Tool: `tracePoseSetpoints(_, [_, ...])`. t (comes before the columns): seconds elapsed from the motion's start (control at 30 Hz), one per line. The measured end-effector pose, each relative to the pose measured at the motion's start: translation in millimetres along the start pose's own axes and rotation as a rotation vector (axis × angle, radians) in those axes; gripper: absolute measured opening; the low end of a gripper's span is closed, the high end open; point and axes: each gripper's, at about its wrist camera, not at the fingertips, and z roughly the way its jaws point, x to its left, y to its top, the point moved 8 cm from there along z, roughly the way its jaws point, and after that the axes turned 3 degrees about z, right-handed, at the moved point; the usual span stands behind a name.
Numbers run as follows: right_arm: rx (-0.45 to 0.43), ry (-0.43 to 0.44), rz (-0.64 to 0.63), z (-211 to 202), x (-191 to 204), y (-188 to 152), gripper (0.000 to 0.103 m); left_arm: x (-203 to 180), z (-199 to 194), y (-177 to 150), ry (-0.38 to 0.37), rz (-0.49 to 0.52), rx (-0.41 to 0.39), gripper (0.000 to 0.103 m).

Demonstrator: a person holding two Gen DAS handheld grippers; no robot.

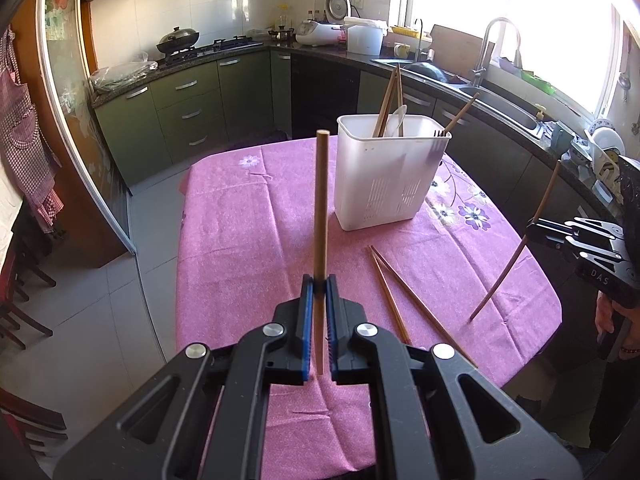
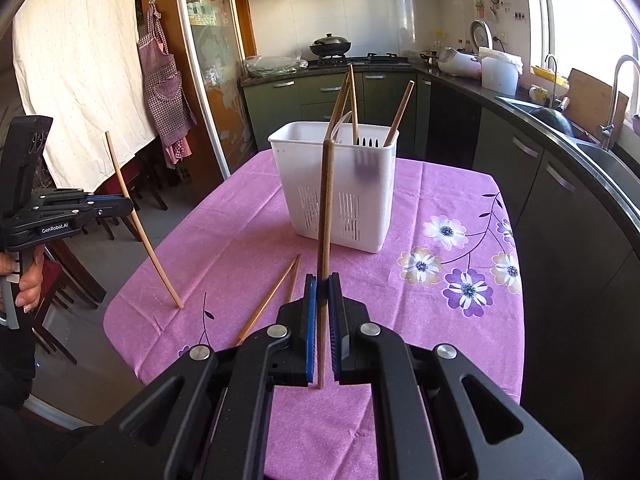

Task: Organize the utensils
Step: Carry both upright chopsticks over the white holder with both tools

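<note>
My left gripper (image 1: 319, 282) is shut on a light wooden chopstick (image 1: 321, 200), held nearly upright with its lower tip close to the pink tablecloth. My right gripper (image 2: 322, 280) is shut on a darker wooden chopstick (image 2: 325, 208), also near upright. Each gripper shows in the other's view, the right gripper (image 1: 532, 228) at the right and the left gripper (image 2: 128, 206) at the left. A white slotted utensil holder (image 1: 390, 172) stands further back on the table (image 2: 340, 184), holding chopsticks, a white spoon and a fork. Two chopsticks (image 1: 400, 296) lie loose on the cloth (image 2: 272, 300).
The table (image 1: 240, 240) has a pink flowered cloth and drops off on all sides. Dark wooden chairs (image 2: 64, 280) stand at its left. Green kitchen cabinets, a hob with a wok (image 1: 178, 38) and a sink counter (image 1: 500, 104) run behind and right.
</note>
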Motion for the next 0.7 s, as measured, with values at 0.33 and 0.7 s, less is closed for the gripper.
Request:
tracePoseSetpoints(0.33, [-0.026,0.021,0.009,-6.7,0.6,12.6,0.007,-6.6,-13.5,32.3,-0.032,0.004,-0.026,0.006])
tracePoseSetpoints(0.7, [-0.22,0.004,-0.035,-60.9,4.0,106.6,0.007,-32.4,-61.0,146.7,-0.051,0.036,-0.217,0.006])
